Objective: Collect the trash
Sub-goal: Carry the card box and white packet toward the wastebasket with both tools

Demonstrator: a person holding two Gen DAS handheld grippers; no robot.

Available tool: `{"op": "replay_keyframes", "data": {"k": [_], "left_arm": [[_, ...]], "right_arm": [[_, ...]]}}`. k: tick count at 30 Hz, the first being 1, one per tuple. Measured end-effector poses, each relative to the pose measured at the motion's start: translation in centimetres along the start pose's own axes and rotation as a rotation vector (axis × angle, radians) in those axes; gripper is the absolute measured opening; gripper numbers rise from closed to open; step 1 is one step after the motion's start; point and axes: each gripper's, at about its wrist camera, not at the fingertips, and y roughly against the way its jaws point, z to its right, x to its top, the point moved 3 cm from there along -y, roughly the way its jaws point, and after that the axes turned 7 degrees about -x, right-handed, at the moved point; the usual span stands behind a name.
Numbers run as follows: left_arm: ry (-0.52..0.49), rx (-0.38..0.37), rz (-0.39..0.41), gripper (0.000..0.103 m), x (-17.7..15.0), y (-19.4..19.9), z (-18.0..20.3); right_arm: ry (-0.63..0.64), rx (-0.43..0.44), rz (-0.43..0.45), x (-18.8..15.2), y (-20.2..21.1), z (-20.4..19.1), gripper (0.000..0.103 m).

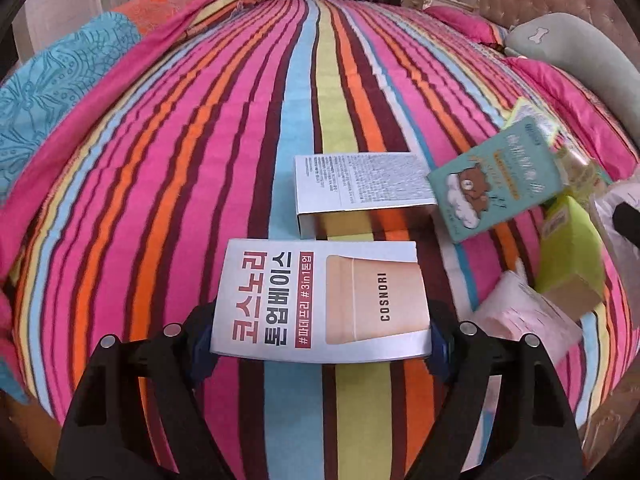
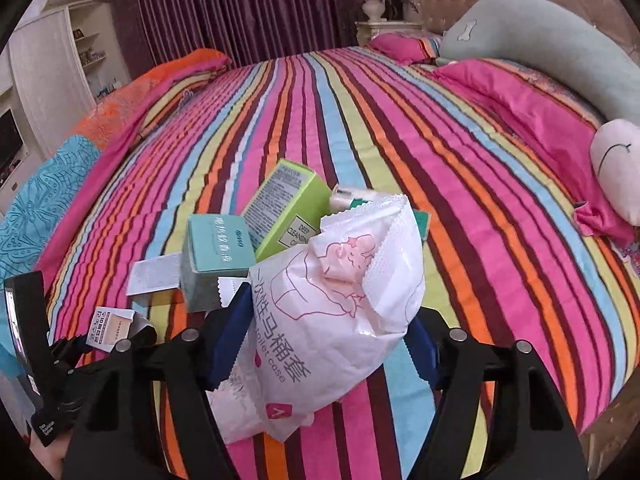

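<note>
Striped bed [image 1: 200,160] fills both views. Left claw [image 1: 320,336] pinches a Cosnori carton [image 1: 320,300] at lower centre; right claw [image 2: 320,344] grips a white wrapper [image 2: 340,312]. Pickup step; next, carry both to a bin. Loose: one white box [image 1: 360,184], one teal [image 1: 492,184], one green [image 1: 568,248].

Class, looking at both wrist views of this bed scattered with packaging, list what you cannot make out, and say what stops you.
- Left wrist view: fine print on the white carton, too small.
- Left wrist view: pink packet, blurred.
- Right wrist view: teal box base, hidden behind the white wrapper.
- Right wrist view: Cosnori box, too small and partly covered by the left gripper.
</note>
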Motion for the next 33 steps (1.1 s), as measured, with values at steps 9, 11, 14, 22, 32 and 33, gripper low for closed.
{"op": "replay_keyframes", "data": {"k": [9,11,14,22,32,33], "left_arm": [[-0.032,-0.049,0.048,0.078,-2.8,6.3,1.0],[-0.035,-0.058,0.053,0.078,-3.8,7.6,1.2],[-0.029,-0.091,0.057,0.078,-5.2,9.4,1.5],[-0.088,-0.136,0.076,0.078,-10.4,13.9,3.6],[-0.174,-0.183,0.036,0.078,-19.2,17.3,6.0],[-0.178,-0.188,0.029,0.078,-19.9,17.4,6.1]], "right_arm": [[-0.033,0.007,0.025,-1.5,5.0,2.2,0.067],[-0.039,0.001,0.032,-2.0,6.1,2.8,0.067],[-0.057,0.006,0.041,-3.0,8.0,3.8,0.067],[-0.067,0.014,0.028,-8.0,12.2,6.1,0.067],[-0.121,0.033,-0.015,-14.6,15.4,7.1,0.067],[-0.125,0.039,-0.020,-15.2,15.7,7.1,0.067]]}}
